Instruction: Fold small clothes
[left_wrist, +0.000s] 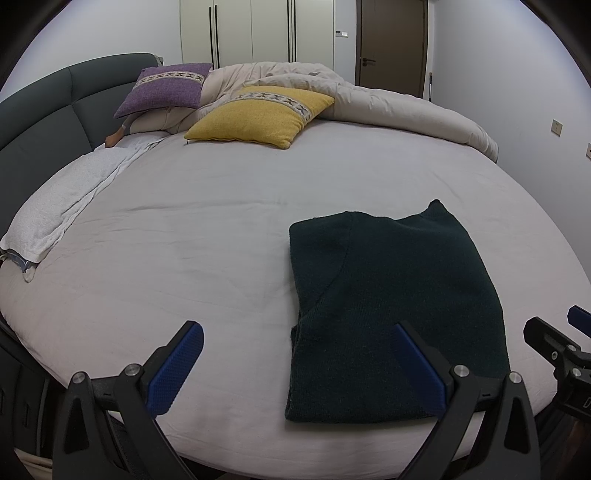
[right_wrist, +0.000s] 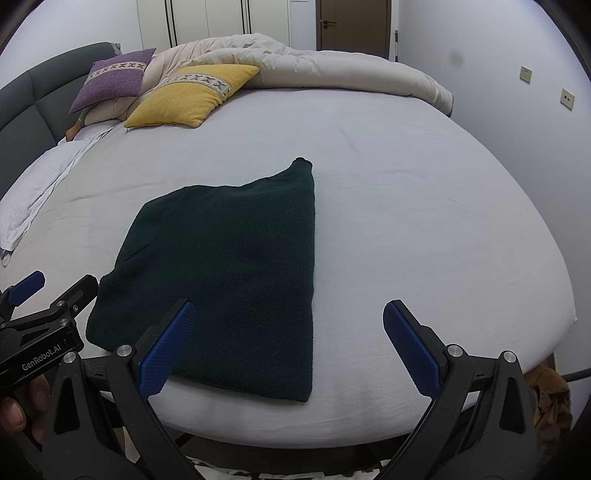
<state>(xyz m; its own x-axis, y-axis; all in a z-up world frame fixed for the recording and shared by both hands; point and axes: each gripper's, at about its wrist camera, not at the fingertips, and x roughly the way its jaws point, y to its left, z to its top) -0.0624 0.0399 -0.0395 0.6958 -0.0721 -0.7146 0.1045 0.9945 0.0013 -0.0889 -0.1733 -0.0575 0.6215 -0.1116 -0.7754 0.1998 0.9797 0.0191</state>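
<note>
A dark green knitted garment (left_wrist: 391, 306) lies folded flat on the white bed sheet (left_wrist: 184, 251) near the front edge; it also shows in the right wrist view (right_wrist: 229, 266). My left gripper (left_wrist: 299, 365) is open and empty, above the garment's near left corner. My right gripper (right_wrist: 288, 347) is open and empty, above the garment's near right corner. The right gripper shows at the right edge of the left wrist view (left_wrist: 557, 332). The left gripper shows at the left edge of the right wrist view (right_wrist: 48, 291).
A yellow cushion (left_wrist: 258, 114) and a purple cushion (left_wrist: 166, 88) lie at the far side by a bunched beige duvet (left_wrist: 388, 99). A white towel (left_wrist: 62, 206) lies along the left. A grey headboard (left_wrist: 37, 110) stands at the left. The bed's front edge (right_wrist: 332, 428) is just below the grippers.
</note>
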